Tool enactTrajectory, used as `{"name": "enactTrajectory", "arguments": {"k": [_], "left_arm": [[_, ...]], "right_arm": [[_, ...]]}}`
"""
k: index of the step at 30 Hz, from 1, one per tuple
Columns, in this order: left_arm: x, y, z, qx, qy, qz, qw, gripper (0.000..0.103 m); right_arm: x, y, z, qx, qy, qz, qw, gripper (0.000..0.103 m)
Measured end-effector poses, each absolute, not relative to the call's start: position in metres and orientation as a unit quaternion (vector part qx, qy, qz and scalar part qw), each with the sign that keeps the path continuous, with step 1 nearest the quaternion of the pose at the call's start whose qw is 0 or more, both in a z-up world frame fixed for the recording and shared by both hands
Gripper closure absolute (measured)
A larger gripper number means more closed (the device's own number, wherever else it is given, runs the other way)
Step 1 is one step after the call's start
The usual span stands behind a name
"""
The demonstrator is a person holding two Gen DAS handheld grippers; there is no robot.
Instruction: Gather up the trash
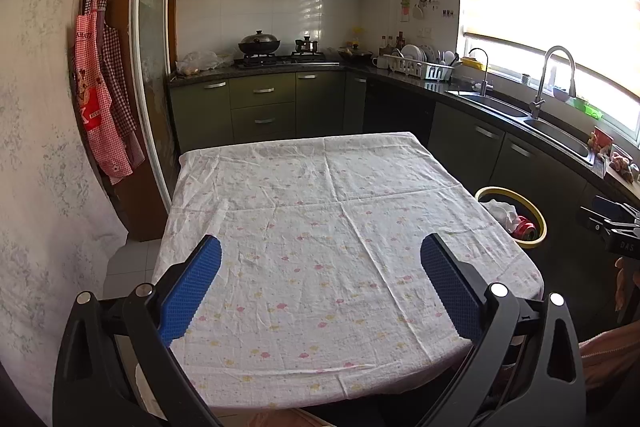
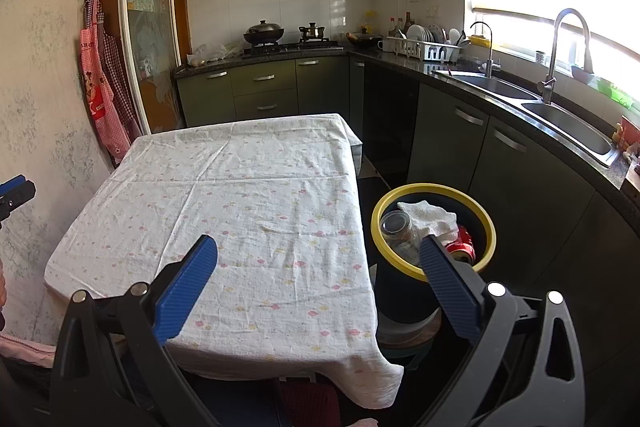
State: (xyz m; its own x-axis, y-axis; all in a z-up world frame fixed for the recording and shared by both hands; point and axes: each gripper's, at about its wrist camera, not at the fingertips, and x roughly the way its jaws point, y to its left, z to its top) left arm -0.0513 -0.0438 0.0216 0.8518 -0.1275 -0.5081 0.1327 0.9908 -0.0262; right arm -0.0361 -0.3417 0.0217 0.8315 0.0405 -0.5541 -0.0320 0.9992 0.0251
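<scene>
A black trash bin with a yellow rim (image 2: 490, 227) stands on the floor to the right of the table; it also shows in the left wrist view (image 1: 538, 215). Inside lie a clear glass jar (image 2: 394, 225), a crumpled white paper towel (image 2: 432, 219) and a red can (image 2: 464, 241). The table (image 2: 240, 195) wears a white flowered cloth (image 1: 320, 227) with nothing on it. My left gripper (image 1: 320, 259) is open and empty above the table's near end. My right gripper (image 2: 318, 259) is open and empty above the table's right edge, with its right finger in front of the bin.
Dark kitchen cabinets and a counter with a sink (image 2: 576, 127) and faucet (image 2: 560, 55) run along the right. A stove with pots (image 2: 264, 33) and a dish rack (image 2: 424, 47) stand at the back. Aprons (image 1: 100, 87) hang on the left wall.
</scene>
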Motion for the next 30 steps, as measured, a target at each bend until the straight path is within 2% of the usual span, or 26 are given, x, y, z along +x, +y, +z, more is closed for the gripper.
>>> {"name": "enactTrajectory", "arguments": {"k": [22, 30], "left_arm": [[-0.036, -0.046, 0.007, -0.004, 0.294, -0.093, 0.951, 0.005], [0.050, -0.017, -0.021, -0.013, 0.350, -0.054, 0.935, 0.005]], "right_arm": [[-0.028, -0.342, 0.008, 0.011, 0.303, 0.029, 0.952, 0.007], [0.059, -0.325, -0.001, 0.017, 0.340, 0.071, 0.938, 0.007]]}}
